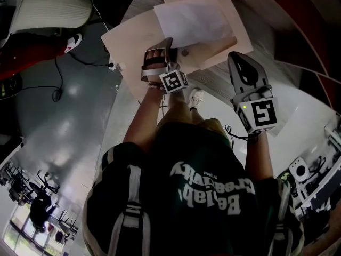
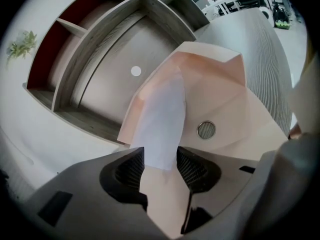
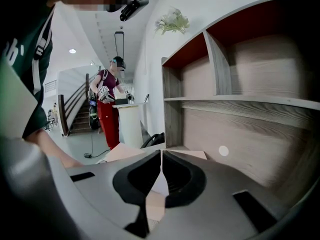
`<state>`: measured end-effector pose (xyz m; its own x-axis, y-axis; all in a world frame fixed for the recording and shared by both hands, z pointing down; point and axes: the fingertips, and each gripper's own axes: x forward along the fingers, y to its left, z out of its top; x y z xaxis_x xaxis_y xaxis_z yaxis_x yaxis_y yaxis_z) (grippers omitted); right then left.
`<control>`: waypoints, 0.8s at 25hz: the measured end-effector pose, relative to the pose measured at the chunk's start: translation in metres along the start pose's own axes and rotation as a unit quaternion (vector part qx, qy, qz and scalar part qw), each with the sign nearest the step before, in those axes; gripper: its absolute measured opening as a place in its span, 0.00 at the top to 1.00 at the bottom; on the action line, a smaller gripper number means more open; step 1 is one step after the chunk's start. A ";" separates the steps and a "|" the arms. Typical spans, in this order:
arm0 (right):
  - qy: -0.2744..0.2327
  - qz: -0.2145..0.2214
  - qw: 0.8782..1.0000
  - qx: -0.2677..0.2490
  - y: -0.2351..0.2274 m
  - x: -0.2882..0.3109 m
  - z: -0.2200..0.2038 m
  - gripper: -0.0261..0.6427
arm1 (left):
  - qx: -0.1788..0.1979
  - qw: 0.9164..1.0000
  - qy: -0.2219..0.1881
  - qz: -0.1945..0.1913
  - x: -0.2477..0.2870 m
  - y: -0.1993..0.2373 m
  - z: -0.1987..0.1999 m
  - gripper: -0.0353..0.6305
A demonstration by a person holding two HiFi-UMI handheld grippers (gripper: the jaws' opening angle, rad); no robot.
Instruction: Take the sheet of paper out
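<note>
A white sheet of paper (image 1: 194,20) lies on a peach envelope (image 1: 133,36) spread over the wooden desk (image 1: 226,84). The envelope's round clasp (image 2: 206,129) shows beside the sheet. My left gripper (image 1: 159,51) hovers at the envelope's near edge. In the left gripper view the sheet (image 2: 162,119) runs away from me, and its near end lies in the wide gap of the open left gripper (image 2: 161,159). To the right, my right gripper (image 1: 238,60) is off the envelope. Its jaws are shut with nothing between them (image 3: 161,156).
A curved shelf unit (image 2: 100,44) with grey and red compartments stands behind the desk. Another person (image 3: 107,109) in red trousers works at a white stand further back. A white chair (image 1: 48,9) and cables (image 1: 58,79) are on the floor at the left.
</note>
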<state>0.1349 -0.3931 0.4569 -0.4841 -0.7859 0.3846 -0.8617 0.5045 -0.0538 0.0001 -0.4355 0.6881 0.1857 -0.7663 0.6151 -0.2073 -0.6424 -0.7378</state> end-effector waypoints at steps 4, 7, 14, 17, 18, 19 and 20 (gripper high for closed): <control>0.002 -0.001 1.000 0.001 0.001 0.003 0.000 0.91 | -0.004 1.000 -0.001 -0.001 0.005 0.004 0.002 0.62; 0.003 0.000 1.000 0.002 0.005 0.014 -0.005 0.91 | -0.009 1.000 -0.005 -0.005 0.016 0.001 -0.004 0.63; 0.007 0.001 1.000 0.002 0.006 0.017 -0.003 0.91 | -0.007 1.000 -0.006 0.001 0.025 0.011 0.000 0.69; 0.010 -0.002 1.000 0.004 0.006 0.020 -0.004 0.91 | -0.005 1.000 -0.005 -0.007 0.028 0.011 -0.001 0.70; 0.010 -0.002 1.000 0.004 0.006 0.021 -0.004 0.91 | -0.001 1.000 -0.002 -0.011 0.029 0.009 -0.003 0.72; 0.009 -0.002 1.000 0.004 0.006 0.023 -0.003 0.91 | 0.006 1.000 0.004 -0.016 0.030 0.006 -0.005 0.77; 0.008 -0.003 1.000 0.003 0.006 0.024 -0.002 0.91 | 0.013 1.000 0.010 -0.020 0.031 0.002 -0.008 0.88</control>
<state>0.1185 -0.4077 0.4679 -0.4768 -0.7825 0.4005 -0.8654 0.4976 -0.0580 -0.0024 -0.4605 0.7075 0.1744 -0.7400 0.6496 -0.1745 -0.6725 -0.7193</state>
